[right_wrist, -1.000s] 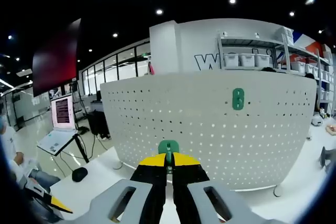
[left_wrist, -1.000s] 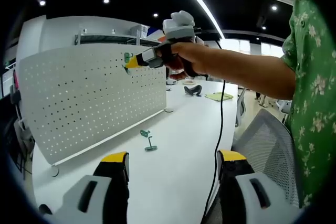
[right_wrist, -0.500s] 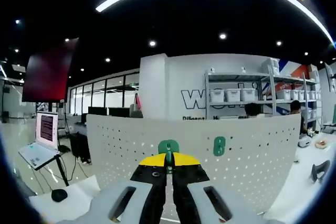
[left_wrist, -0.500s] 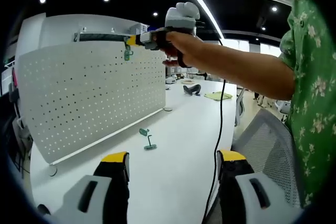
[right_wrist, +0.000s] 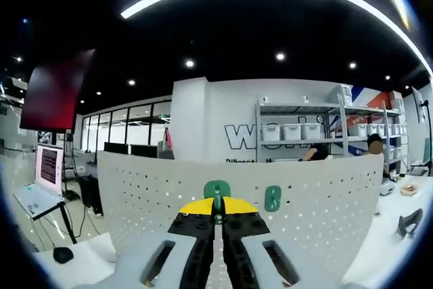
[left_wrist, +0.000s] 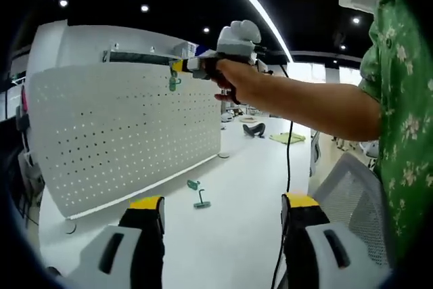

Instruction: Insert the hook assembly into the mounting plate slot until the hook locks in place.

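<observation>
Between the pressed-together yellow tips of our right gripper (right_wrist: pixel 217 209) sits the small green plastic hook assembly (right_wrist: pixel 217 191), raised near the top edge of the white perforated metal panel (right_wrist: pixel 325 201). Just right of it a green mounting plate (right_wrist: pixel 272 198) is fixed to the panel. We judge we are on the approach; next we must line the hook up with the slot, which is too small to make out. Our left gripper (left_wrist: pixel 223 209) hangs spread and empty; beyond it a second green hook (left_wrist: pixel 199 195) lies on the white table (left_wrist: pixel 237 235)
</observation>
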{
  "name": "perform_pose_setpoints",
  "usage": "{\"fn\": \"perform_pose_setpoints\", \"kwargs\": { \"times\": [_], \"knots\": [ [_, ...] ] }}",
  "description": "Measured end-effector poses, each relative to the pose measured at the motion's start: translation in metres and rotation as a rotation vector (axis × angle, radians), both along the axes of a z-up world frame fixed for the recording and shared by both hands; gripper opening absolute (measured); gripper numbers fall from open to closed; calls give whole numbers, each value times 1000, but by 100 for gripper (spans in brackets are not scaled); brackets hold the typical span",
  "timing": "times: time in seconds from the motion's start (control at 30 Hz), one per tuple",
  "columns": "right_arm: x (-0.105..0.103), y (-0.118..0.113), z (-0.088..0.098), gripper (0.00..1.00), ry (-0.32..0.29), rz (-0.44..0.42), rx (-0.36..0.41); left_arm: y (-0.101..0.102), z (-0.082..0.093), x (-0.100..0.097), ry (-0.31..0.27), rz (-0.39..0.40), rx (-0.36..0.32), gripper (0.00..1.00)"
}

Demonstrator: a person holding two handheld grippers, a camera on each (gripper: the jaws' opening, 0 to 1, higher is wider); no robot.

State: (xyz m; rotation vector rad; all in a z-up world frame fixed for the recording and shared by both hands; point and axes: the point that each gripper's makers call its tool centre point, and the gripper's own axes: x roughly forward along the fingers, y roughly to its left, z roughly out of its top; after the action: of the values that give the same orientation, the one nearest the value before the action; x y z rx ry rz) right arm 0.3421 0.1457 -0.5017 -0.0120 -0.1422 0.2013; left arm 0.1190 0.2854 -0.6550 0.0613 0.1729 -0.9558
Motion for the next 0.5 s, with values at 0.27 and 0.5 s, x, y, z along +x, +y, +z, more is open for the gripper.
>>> {"fn": "perform_pose_setpoints", "kwargs": {
  "times": [0.27, 0.5],
  "knots": [
    [18, -5, 0, 1, -18, -24, 10, 14, 22, 16, -83, 74, -95, 74],
    [34, -9, 5, 1, -39, -46, 6, 10, 21, 21, -89, 62, -118, 76]
  ]
}}
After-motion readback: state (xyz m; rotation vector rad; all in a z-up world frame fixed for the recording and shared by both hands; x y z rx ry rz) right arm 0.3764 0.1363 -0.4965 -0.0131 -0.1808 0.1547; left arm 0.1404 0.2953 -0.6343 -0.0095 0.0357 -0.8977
